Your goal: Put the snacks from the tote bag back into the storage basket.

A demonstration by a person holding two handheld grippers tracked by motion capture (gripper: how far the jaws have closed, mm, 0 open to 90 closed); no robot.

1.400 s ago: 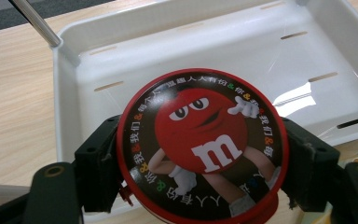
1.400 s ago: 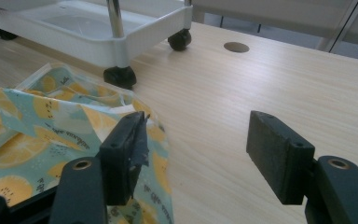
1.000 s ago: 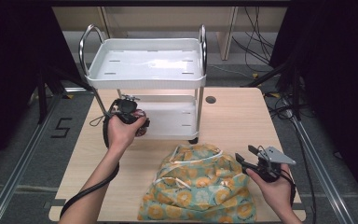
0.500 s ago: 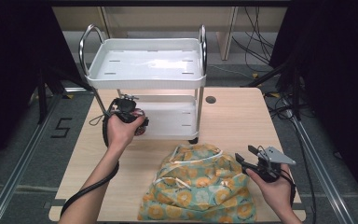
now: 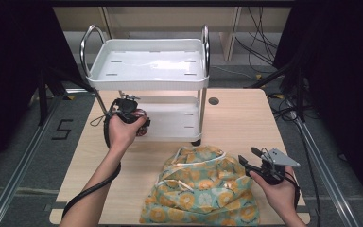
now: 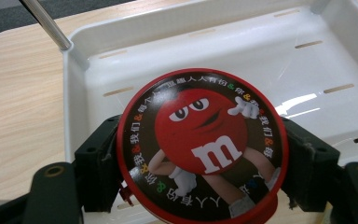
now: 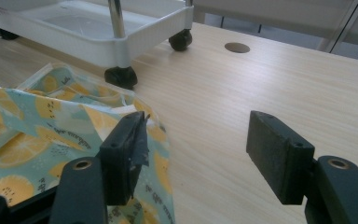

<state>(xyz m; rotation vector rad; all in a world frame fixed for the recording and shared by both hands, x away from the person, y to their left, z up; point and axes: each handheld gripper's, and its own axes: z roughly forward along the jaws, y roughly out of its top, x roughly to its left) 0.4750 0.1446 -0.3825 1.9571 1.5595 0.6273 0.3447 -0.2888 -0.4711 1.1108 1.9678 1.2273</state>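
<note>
Left gripper (image 6: 200, 154) jaws pinched a red candy tin (image 6: 202, 145) over the cart (image 5: 147, 71) lower tray, right gripper (image 7: 200, 154) jaws spread beside the cart's neighbouring lemon-print bag (image 5: 203, 191).

The red tin (image 6: 203, 147) hides its own underside, its lower rim cut off.

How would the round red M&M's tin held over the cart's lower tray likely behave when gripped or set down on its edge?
The M&M's tin looks rigid: the left gripper fingers clamp its rim without denting it. Its glossy lid may be slippery. Being round, it would probably roll on edge but sit steady flat in the lower tray.
</note>
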